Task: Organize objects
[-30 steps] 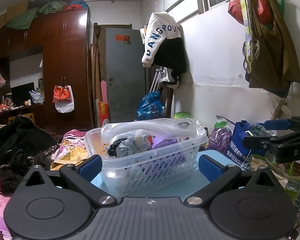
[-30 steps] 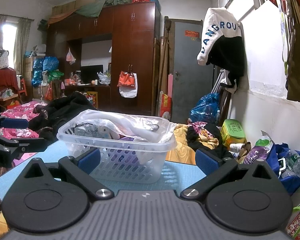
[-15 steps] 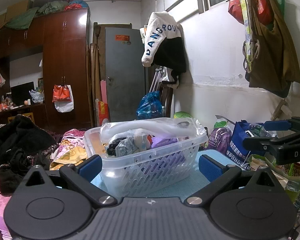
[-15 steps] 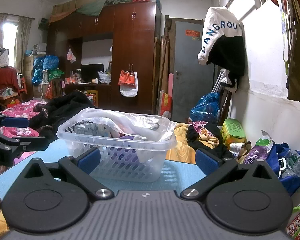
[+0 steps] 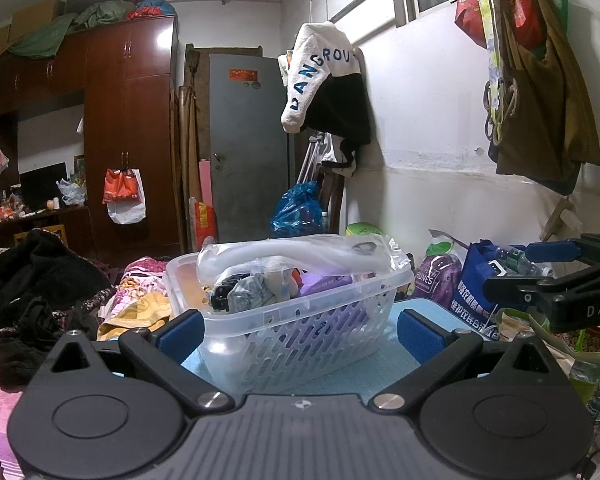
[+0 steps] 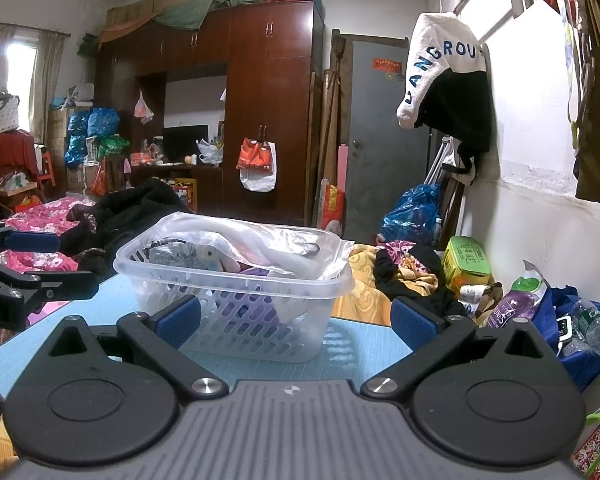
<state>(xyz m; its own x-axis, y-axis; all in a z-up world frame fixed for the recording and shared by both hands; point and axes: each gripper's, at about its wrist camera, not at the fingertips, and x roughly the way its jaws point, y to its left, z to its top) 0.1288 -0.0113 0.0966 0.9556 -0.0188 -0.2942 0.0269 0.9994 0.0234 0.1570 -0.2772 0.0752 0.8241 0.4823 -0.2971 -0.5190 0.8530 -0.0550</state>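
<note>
A clear plastic basket [image 5: 300, 332] [image 6: 236, 312] stands on a light blue table [image 5: 384, 356] [image 6: 356, 352]. It holds a clear bag [image 5: 300, 256] [image 6: 276, 244] with a white tube, cloths and a purple pack. My left gripper [image 5: 298, 334] is open, nothing between its blue pads, just short of the basket's near corner. My right gripper [image 6: 296, 320] is open too and faces the basket's long side. Each gripper shows in the other's view, the right one [image 5: 548, 276] at the right edge, the left one [image 6: 32, 264] at the left edge.
Clothes [image 5: 40, 280] are piled on the bed to the left. Bags and bottles [image 6: 560, 312] crowd the floor by the white wall on the right. A green box [image 6: 466, 260] and dark clothes [image 6: 408, 272] lie behind the table. A wardrobe [image 6: 268, 112] and grey door [image 5: 248, 144] stand at the back.
Both views have shifted very slightly; the basket sits a touch lower and closer in each. Both grippers stay open and nothing was taken or let go.
</note>
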